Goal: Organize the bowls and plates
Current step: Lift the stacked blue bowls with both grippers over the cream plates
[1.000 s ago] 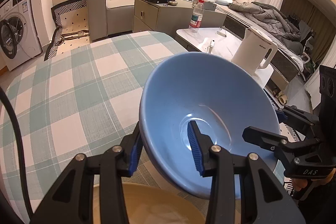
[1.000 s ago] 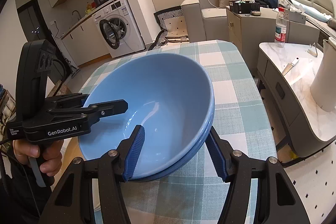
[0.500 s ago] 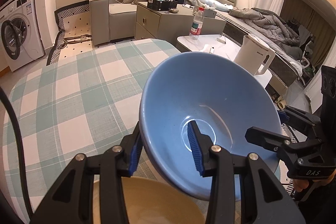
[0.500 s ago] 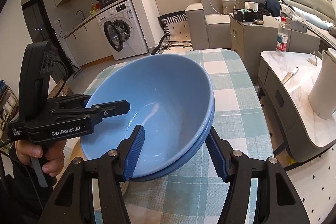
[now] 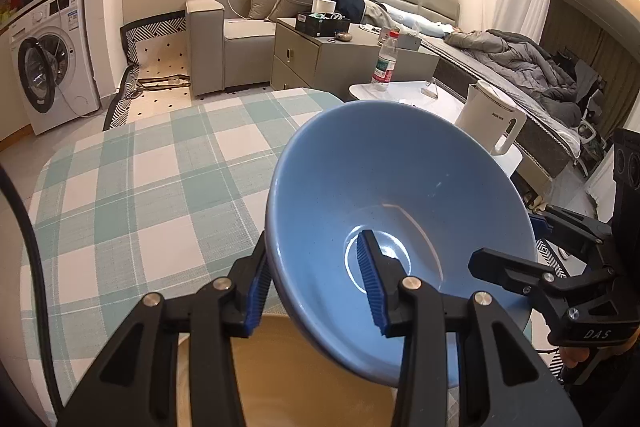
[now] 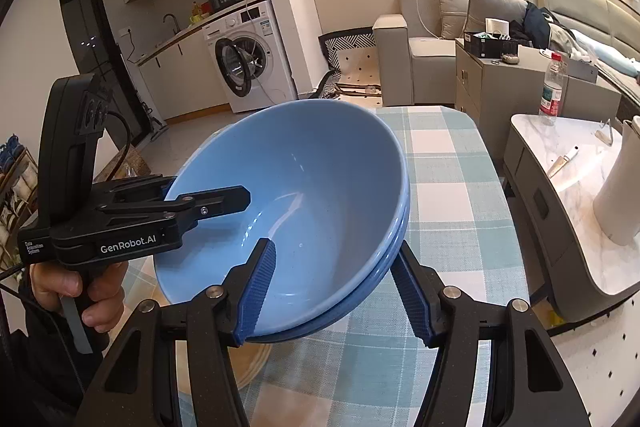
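Two nested blue bowls are held in the air above the checked table, both grippers gripping opposite rims. My left gripper is shut on the near rim, one finger inside, one outside; it also shows in the right wrist view. My right gripper is shut on the other rim of the stacked bowls; it also shows in the left wrist view. A yellow-tan plate lies on the table below the bowls.
A low white side table with a white kettle and a water bottle stands right of the checked table. Sofa, cabinet and washing machine stand beyond.
Both grippers have lifted the blue bowls higher above the table; more of the room and the tan plate below shows now. The grips have not changed.
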A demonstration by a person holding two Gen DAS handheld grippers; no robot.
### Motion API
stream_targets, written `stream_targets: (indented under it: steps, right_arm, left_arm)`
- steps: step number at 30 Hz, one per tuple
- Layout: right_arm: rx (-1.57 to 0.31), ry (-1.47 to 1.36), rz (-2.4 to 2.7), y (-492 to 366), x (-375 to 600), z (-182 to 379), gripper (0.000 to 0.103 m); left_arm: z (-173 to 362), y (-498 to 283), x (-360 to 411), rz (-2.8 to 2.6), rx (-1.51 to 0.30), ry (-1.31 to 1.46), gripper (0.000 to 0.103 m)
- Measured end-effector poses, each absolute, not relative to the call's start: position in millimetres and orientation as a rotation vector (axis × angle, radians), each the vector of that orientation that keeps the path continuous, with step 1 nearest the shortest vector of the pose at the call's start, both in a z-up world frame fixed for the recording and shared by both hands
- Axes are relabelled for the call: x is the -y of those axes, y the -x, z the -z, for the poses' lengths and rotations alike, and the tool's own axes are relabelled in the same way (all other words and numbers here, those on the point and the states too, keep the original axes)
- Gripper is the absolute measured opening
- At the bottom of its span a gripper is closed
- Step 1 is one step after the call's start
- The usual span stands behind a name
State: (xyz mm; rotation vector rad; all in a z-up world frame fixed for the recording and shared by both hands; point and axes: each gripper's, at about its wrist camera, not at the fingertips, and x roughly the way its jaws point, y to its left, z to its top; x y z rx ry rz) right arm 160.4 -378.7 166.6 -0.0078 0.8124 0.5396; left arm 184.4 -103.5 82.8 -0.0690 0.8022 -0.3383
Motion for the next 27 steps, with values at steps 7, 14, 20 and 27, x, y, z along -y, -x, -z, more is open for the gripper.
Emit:
stream_targets:
  steps: [7,14,20,27]
  right_arm:
    - [-0.81,0.02,-0.565,-151,369,-171,0.062]
    - [-0.811,0.028,-0.597,-142,358,-172,0.062]
    - [-0.817,0.035,-0.624,-135,345,-172,0.062]
    - [-0.815,0.05,-0.664,-128,332,-171,0.062]
  left_arm:
    - [-84,-172,91,0.319,-0.791,0.088,0.04]
    - [-84,-158,79,0.291,-0.789,0.099,0.04]
    - [-84,-146,69,0.262,-0.784,0.105,0.04]
    - [-83,-131,55,0.229,-0.778,0.122,0.04]
